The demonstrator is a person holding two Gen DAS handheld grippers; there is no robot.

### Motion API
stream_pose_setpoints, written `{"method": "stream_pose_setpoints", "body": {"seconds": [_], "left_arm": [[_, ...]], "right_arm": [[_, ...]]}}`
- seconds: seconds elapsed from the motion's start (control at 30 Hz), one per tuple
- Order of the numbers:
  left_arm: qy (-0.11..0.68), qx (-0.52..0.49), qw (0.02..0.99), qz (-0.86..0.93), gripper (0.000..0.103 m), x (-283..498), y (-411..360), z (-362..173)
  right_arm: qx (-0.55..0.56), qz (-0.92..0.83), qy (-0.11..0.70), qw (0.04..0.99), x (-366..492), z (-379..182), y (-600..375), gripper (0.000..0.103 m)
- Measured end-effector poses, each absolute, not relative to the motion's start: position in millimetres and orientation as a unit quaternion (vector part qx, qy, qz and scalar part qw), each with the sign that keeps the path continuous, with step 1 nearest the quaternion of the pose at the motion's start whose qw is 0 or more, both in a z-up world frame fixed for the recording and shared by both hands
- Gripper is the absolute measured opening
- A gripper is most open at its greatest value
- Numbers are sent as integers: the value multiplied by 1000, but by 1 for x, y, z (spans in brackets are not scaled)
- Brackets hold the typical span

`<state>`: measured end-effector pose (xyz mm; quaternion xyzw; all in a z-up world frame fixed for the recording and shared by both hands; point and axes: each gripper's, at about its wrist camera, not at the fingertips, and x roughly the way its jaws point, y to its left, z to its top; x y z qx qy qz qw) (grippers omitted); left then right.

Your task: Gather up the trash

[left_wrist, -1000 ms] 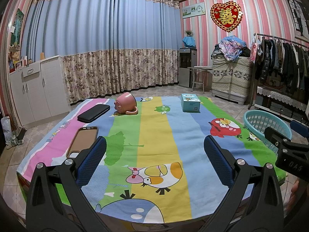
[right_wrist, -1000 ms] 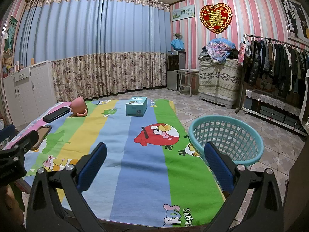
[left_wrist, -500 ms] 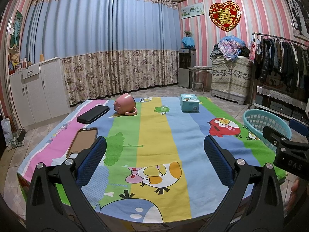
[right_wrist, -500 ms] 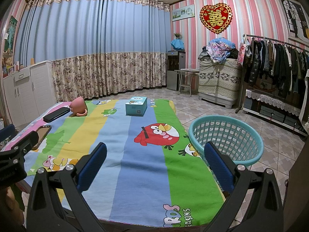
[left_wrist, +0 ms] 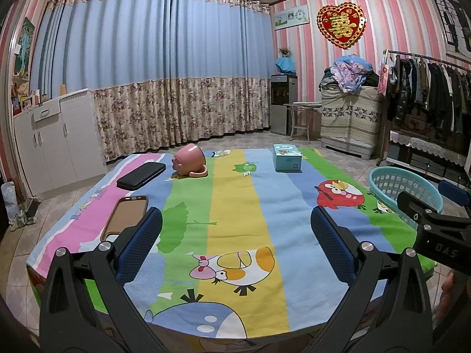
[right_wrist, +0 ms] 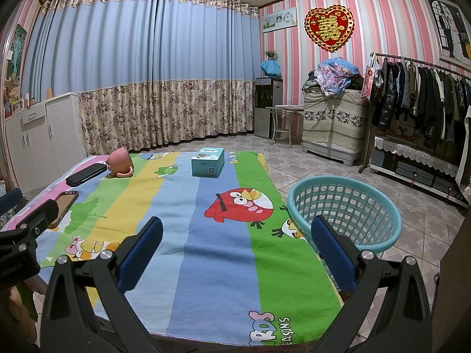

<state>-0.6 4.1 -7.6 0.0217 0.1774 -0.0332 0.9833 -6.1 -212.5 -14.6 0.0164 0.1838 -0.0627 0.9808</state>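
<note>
While both grippers, left [left_wrist: 235,229] and right [right_wrist: 235,235], hang wide and empty over the table's [left_wrist: 232,194] near edge, I can't fix the step. Far edge: one mug [left_wrist: 190,161] on its side, one box [left_wrist: 287,161]. Left edge: one black case [left_wrist: 141,175], one phone case [left_wrist: 125,219]. One basket [right_wrist: 344,211] off the right edge, apparently empty. Fits a start or a pause between picks.
</note>
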Motion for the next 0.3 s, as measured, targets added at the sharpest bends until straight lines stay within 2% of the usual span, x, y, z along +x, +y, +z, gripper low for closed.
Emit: {"method": "stream_pose_setpoints", "body": {"seconds": [0.3], "left_arm": [[171, 34, 984, -35, 98, -5, 2, -7]], "right_arm": [[17, -63, 184, 981, -6, -15, -213, 99]]}}
